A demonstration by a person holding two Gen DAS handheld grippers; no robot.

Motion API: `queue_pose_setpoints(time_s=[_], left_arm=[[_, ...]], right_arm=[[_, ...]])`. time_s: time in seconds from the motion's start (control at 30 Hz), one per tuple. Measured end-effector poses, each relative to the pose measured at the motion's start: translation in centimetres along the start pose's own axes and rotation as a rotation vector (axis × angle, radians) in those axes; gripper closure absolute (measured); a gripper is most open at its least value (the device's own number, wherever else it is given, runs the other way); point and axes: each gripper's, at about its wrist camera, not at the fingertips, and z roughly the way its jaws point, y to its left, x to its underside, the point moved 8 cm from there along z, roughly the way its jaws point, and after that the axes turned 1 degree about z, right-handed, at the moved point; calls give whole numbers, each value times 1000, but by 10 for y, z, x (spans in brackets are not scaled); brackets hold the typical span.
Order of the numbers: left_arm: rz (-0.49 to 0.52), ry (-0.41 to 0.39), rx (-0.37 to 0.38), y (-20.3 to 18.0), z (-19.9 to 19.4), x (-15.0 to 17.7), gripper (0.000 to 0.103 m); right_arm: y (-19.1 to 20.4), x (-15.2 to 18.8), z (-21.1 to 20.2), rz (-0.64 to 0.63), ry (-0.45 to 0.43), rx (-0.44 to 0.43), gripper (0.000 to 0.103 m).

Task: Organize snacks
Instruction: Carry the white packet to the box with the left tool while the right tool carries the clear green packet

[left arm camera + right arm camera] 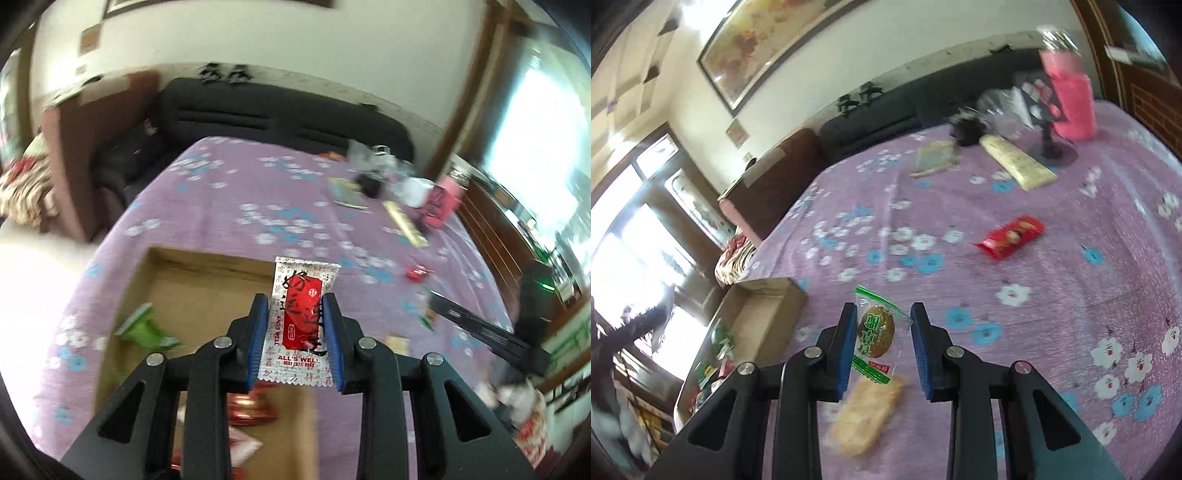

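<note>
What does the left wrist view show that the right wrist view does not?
Only the left wrist view: the left claw shut on a red-and-white snack packet, above the open cardboard box.

Only the right wrist view: the right claw around a green kiwi snack packet, and a pale cracker packet lying below it.

Both: the purple flowered cloth, the box and the small red packet.

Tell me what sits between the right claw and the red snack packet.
Only bare flowered cloth lies between the right claw and the red packet, per the right wrist view.
</note>
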Motion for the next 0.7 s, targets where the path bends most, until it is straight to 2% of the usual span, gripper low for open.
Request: queue_pose_setpoints(time_s=[0.07, 0.1, 0.17, 0.3, 0.4, 0.53, 0.7], left_arm=[[-33, 33, -20, 24, 13, 1, 72], [-54, 50, -11, 32, 20, 3, 72], [-106, 88, 16, 46, 36, 6, 71], [-182, 138, 11, 72, 62, 15, 71], [-219, 156, 11, 89, 74, 25, 71], [-269, 175, 19, 102, 83, 36, 70], [-269, 139, 13, 105, 76, 34, 62]], right_arm=[[38, 3, 3, 15, 33, -110, 75], [53, 4, 7, 5, 42, -129, 75], [87, 9, 22, -53, 62, -136, 75], [139, 24, 69, -106, 152, -147, 75], [158, 37, 97, -161, 191, -111, 75], [160, 54, 132, -194, 248, -54, 75], [162, 68, 148, -220, 280, -15, 72]])
